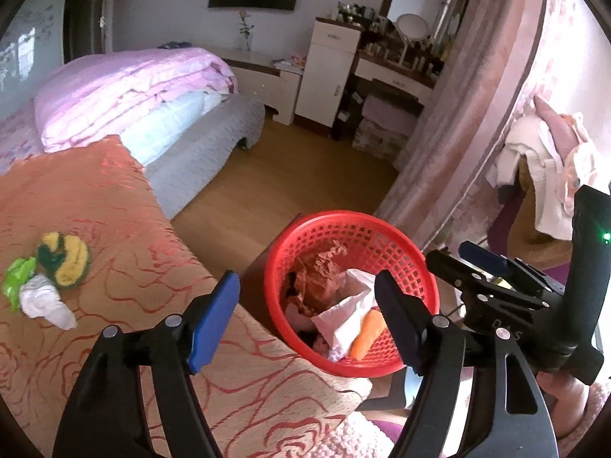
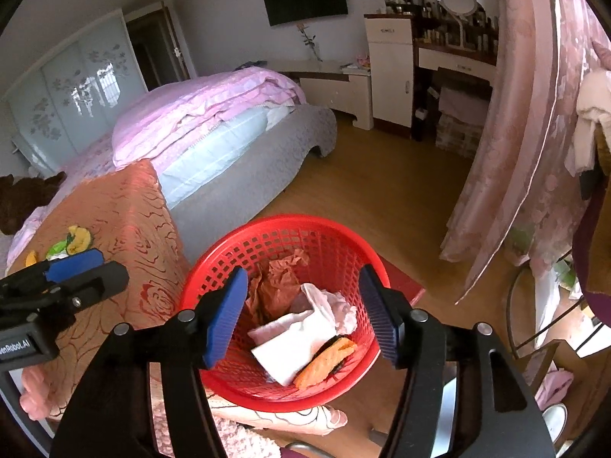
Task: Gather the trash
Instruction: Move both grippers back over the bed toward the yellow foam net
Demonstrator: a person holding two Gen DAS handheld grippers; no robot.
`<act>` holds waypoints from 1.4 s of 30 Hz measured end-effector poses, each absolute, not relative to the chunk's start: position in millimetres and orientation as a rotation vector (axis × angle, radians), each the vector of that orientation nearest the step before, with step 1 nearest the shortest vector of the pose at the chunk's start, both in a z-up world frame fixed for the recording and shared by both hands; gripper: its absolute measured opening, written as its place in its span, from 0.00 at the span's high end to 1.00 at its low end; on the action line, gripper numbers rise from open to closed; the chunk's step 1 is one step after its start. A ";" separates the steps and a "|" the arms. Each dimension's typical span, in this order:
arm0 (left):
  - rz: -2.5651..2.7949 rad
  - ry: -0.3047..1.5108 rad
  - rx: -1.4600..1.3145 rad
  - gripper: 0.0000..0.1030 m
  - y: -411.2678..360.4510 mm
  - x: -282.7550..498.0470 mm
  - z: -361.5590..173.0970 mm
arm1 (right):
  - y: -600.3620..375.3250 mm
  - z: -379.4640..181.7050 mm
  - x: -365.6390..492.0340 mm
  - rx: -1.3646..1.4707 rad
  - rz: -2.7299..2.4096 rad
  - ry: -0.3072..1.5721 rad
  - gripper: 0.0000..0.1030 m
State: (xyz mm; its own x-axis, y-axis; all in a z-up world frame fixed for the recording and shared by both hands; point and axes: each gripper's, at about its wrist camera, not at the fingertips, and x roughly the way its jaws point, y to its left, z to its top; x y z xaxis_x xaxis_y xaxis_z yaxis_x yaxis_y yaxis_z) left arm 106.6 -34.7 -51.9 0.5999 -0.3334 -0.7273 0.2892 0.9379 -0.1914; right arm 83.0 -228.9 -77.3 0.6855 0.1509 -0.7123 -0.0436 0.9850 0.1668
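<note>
A: Jaws first: your right hand-held gripper (image 2: 301, 315) stands released over the red basket (image 2: 324, 395), nothing between its blue pads. Your left hand-held gripper (image 1: 307, 318) is released too and holds nothing, hanging at the basket's left edge.

B: So the drop is done?

A: I judge so. White paper (image 2: 298, 347) and an orange scrap (image 2: 324, 360) lie inside the basket at lower centre, with brown crumpled paper (image 2: 280, 286) behind them.

B: What is left for you to collect?

A: Farther off, at middle left of the left wrist view, a white wad (image 1: 44, 301), a green wrapper (image 1: 17, 276) and a yellow-green bundle (image 1: 65, 259) sit together, touching, on the patterned surface (image 1: 126, 236).

B: Next move?

A: Swing your left hand-held gripper over to that cluster, jaws kept wide, and close on one piece only. The wad looks soft, so pinch it low.
</note>
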 end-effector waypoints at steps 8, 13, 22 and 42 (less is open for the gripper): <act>-0.265 0.809 -0.061 0.31 -3.3 95.6 -38.4 | -214.3 -70.3 75.1 0.114 0.141 0.767 0.37; -0.176 0.788 -0.083 0.31 28.8 87.6 -27.4 | -197.8 -63.2 67.0 0.092 0.181 0.735 0.32; 0.031 0.746 -0.149 0.30 117.4 70.4 -4.1 | -162.5 -48.9 49.7 0.063 0.267 0.693 0.27; 0.418 0.825 -0.283 0.31 311.0 102.7 -32.2 | -123.4 -57.6 38.2 0.046 0.342 0.740 0.27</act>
